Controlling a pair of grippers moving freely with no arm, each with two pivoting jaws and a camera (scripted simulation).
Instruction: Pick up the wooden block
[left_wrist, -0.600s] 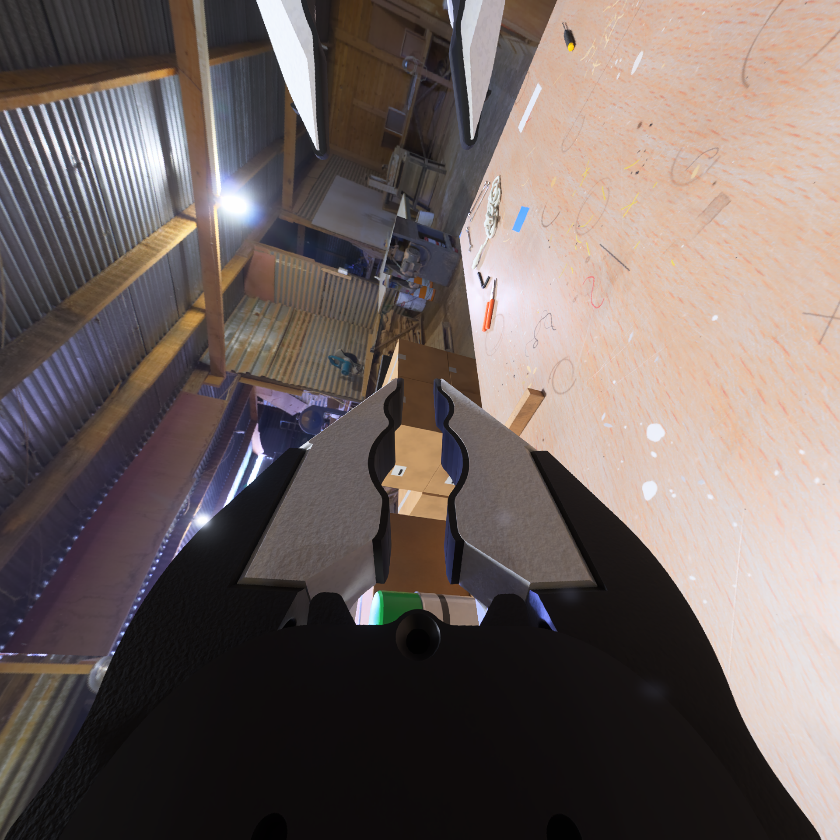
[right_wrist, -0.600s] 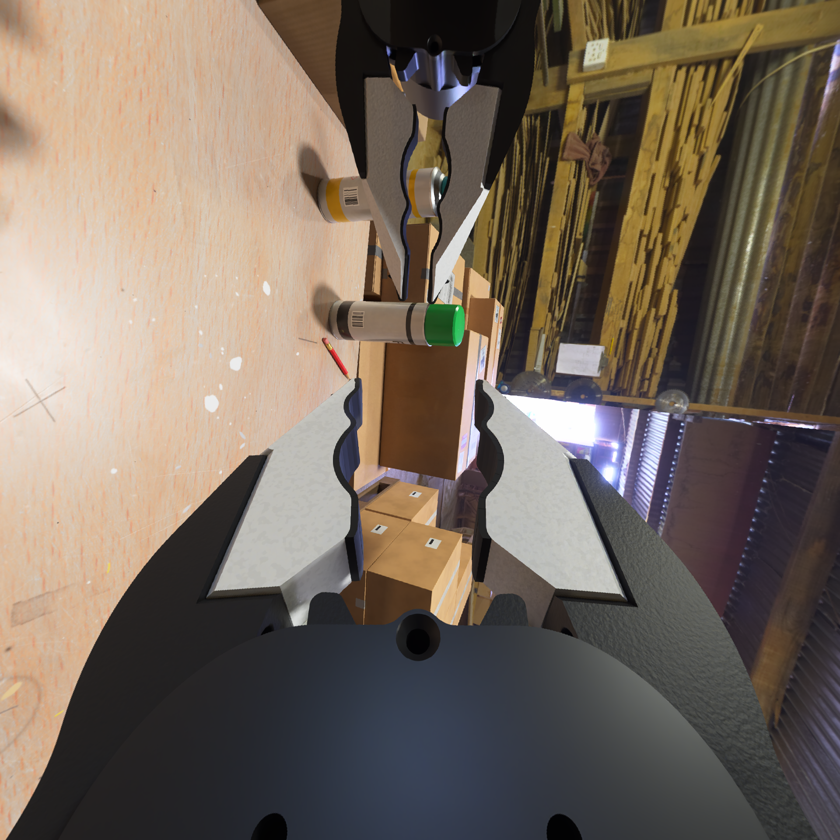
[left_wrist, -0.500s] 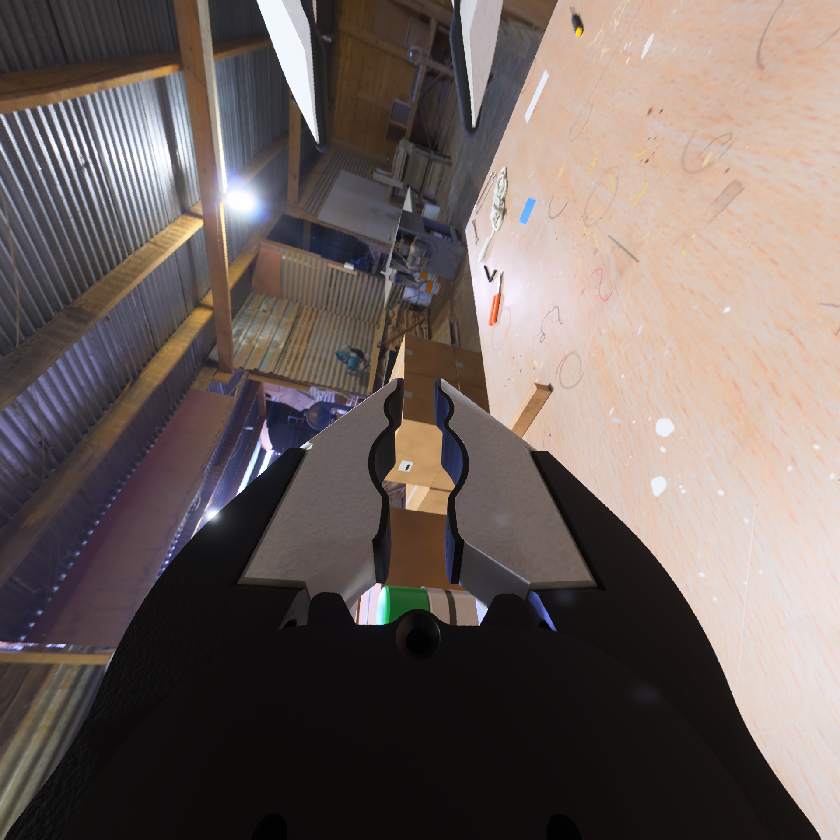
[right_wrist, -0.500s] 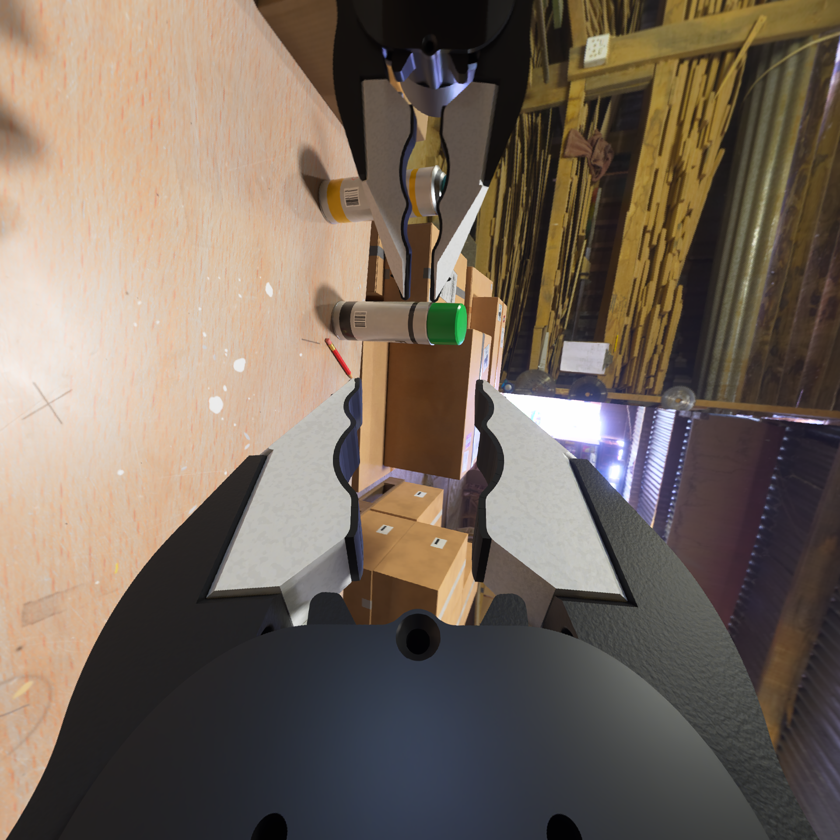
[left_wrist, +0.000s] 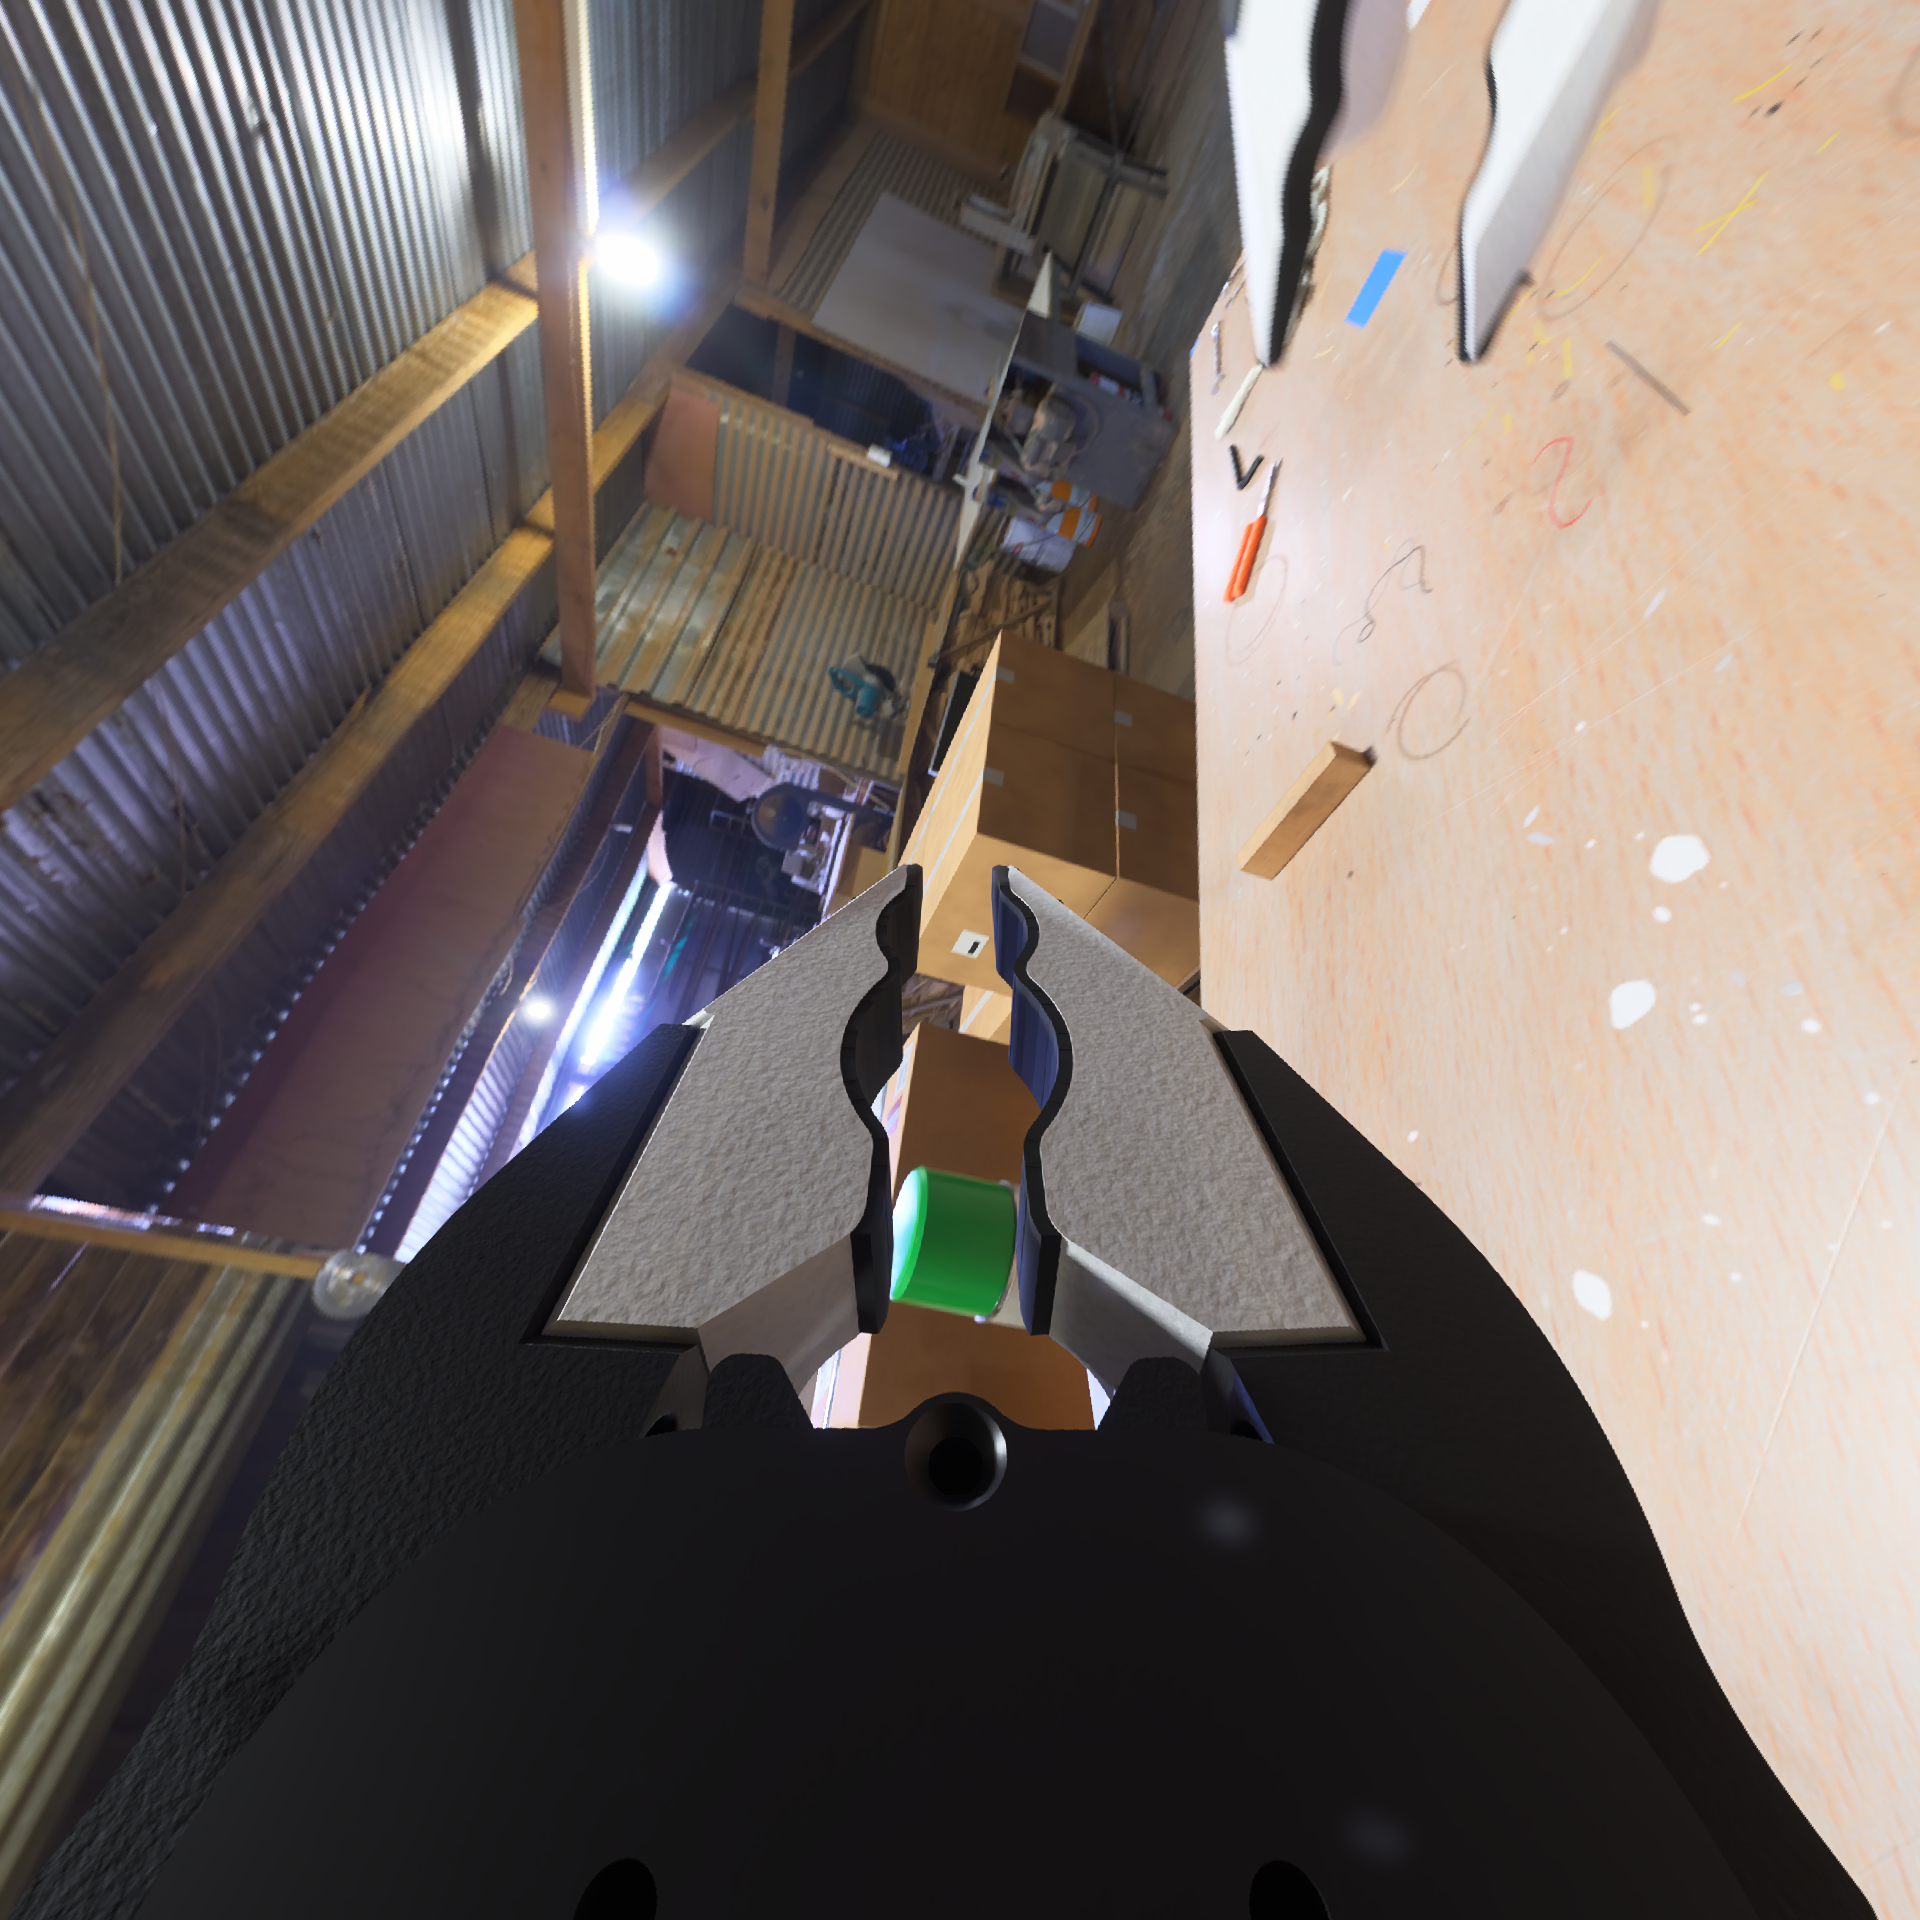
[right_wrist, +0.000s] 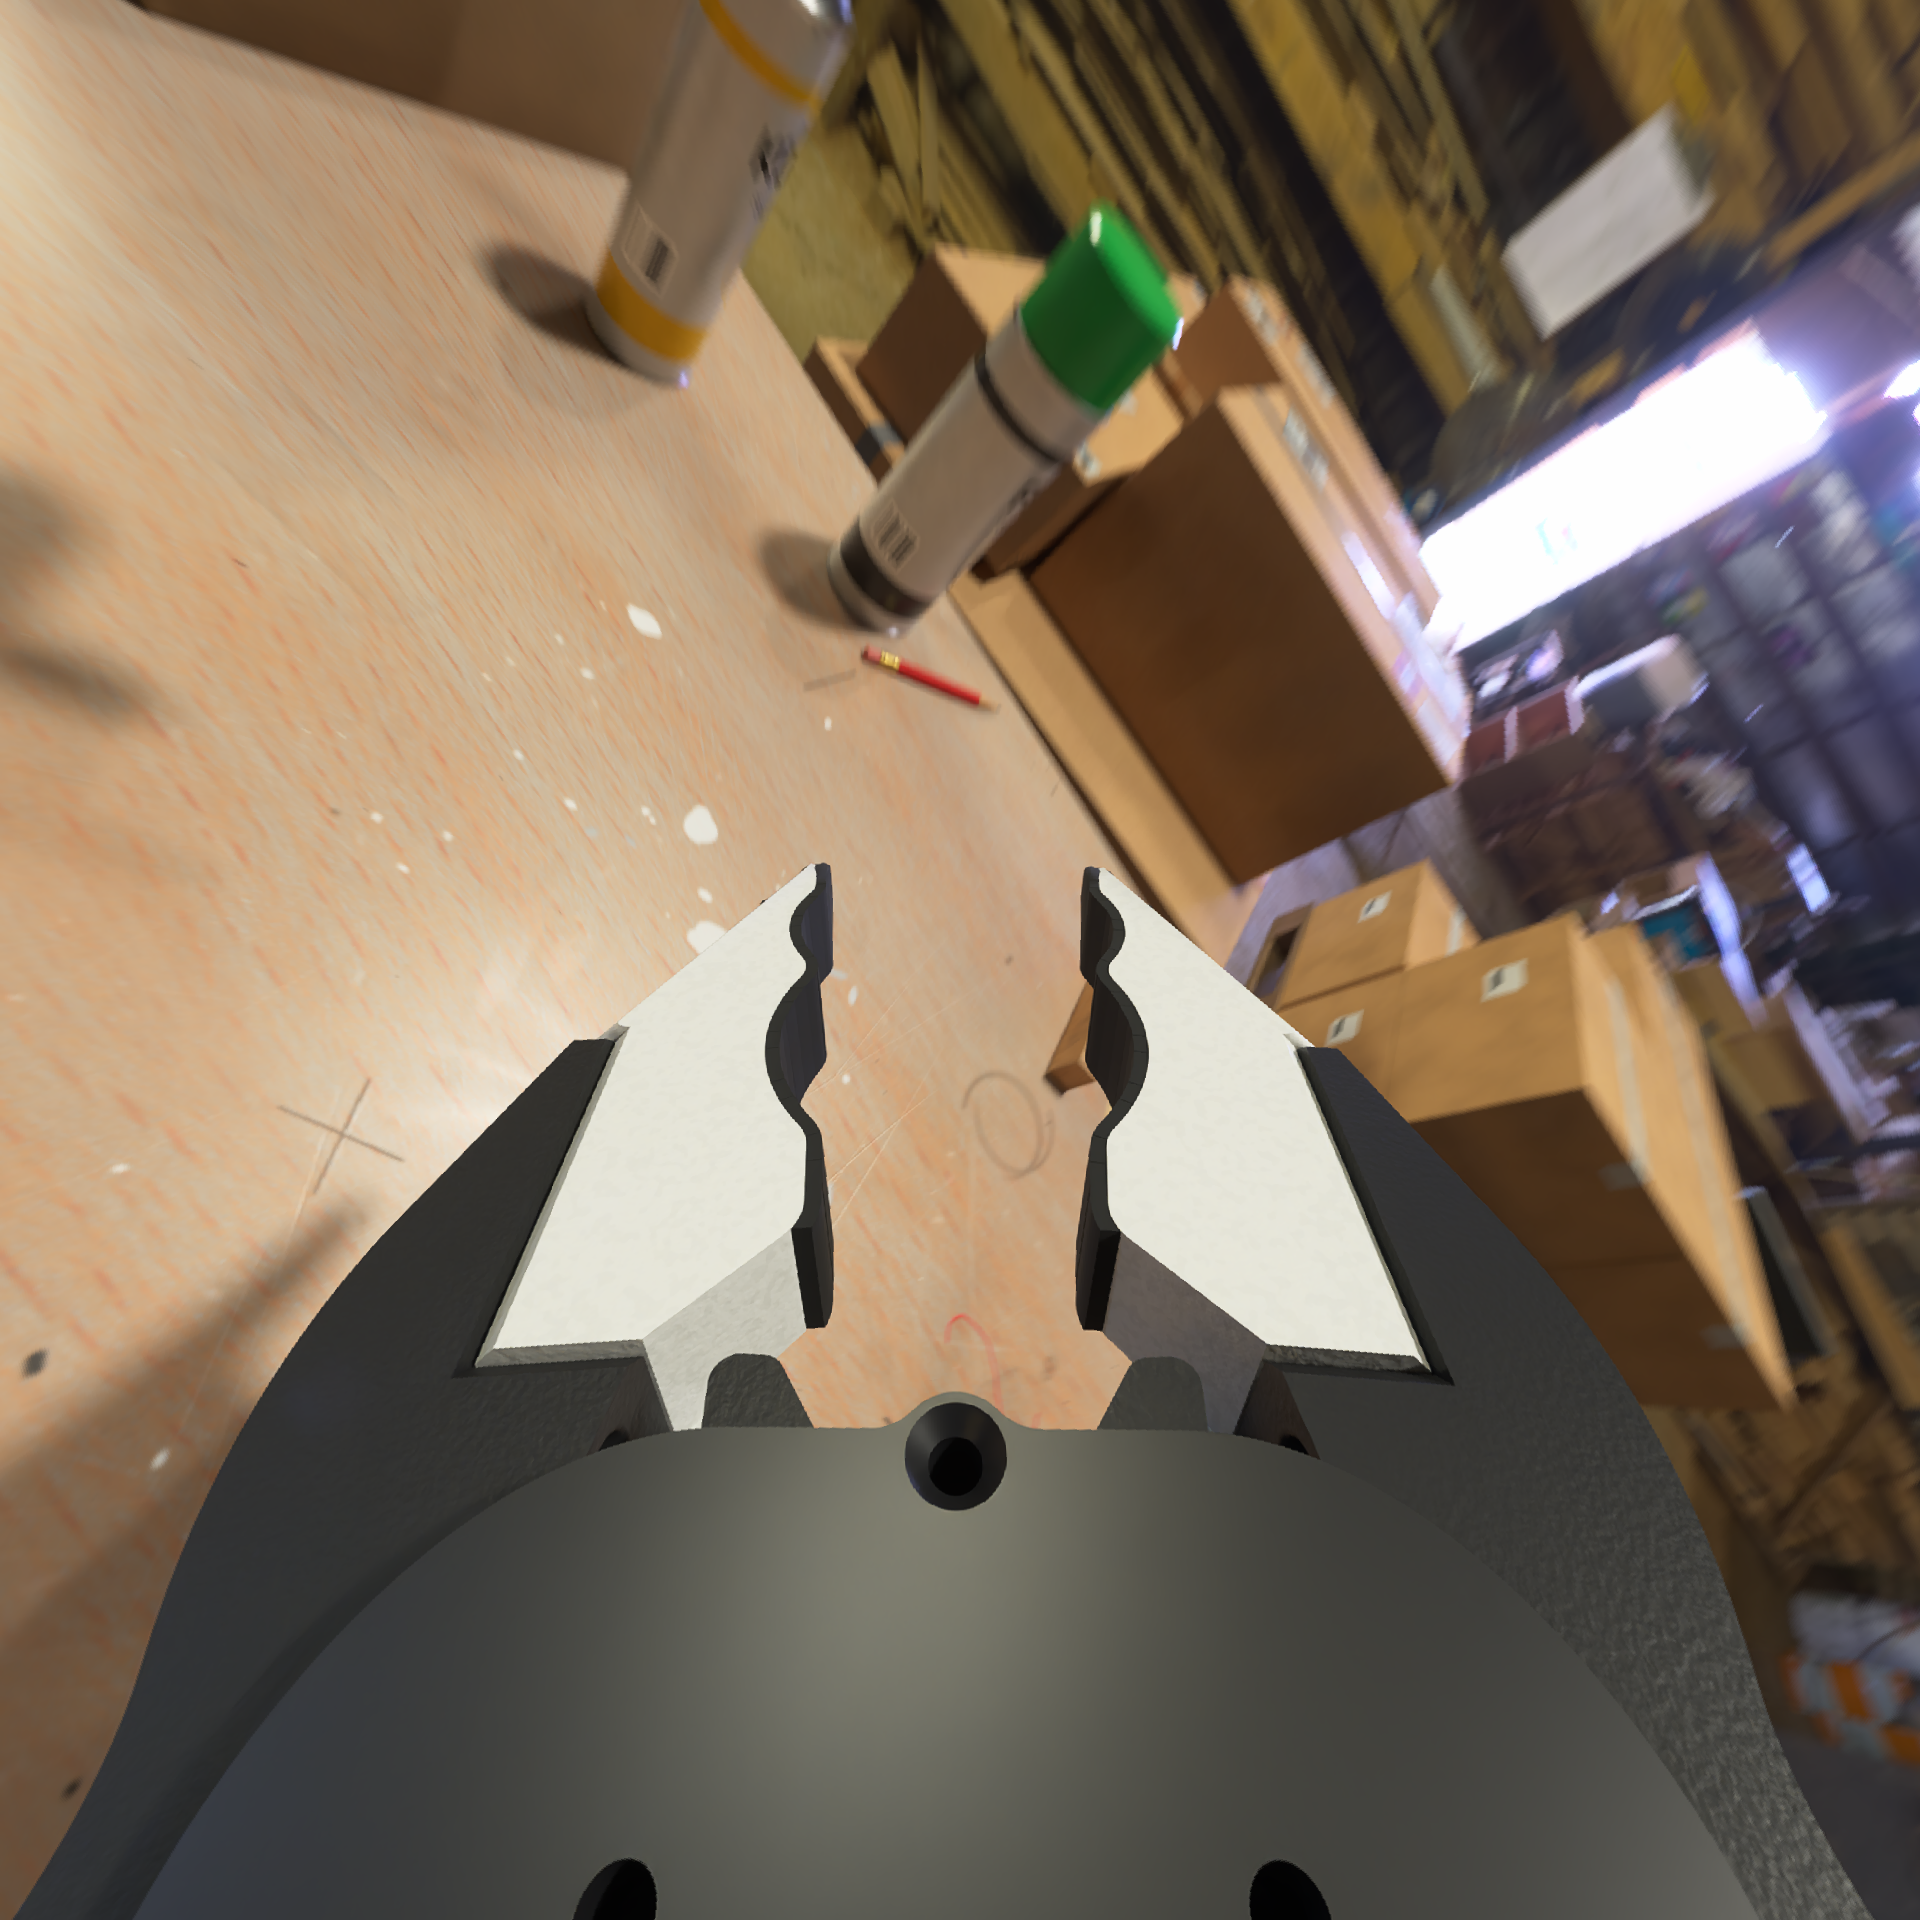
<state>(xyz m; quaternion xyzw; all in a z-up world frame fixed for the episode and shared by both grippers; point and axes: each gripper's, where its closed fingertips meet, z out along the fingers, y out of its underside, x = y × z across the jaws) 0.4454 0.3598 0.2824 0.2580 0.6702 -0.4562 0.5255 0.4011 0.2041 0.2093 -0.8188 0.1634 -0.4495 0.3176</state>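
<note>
The wooden block (left_wrist: 1305, 810) is a plain rectangular bar of pale, smooth timber with square-cut ends, lying flat on the surface (left_wrist: 1662, 1143) close to one edge, beyond which stacked cardboard boxes (left_wrist: 1081, 779) stand. In the right wrist view only one end of the block (right_wrist: 1068, 1039) shows, peeking out just beside the right finger of the right tongs (right_wrist: 954, 883); these tongs are released, their pebbled white fingers with wavy dark inner pads spread wide apart, with nothing between them and bare surface (right_wrist: 312, 727) showing through the gap. The block is well apart from the left tongs (left_wrist: 954, 883), which stand only narrowly parted and hold nothing; the green cap (left_wrist: 951, 1236) seen between their pads belongs to a can standing behind them. That can (right_wrist: 987, 436) is a smooth grey cylinder with a glossy green cap and a dark band at its base, standing near the same edge. A red pencil (right_wrist: 925, 675) lies just beside its foot. Farther toward the corner stands a second grey can with yellow bands (right_wrist: 707, 197). The surface is light plywood, flecked with white paint spots and pencilled circles and crosses, with an orange-handled tool (left_wrist: 1244, 556) and a strip of blue tape (left_wrist: 1374, 288) near its far edge.
</note>
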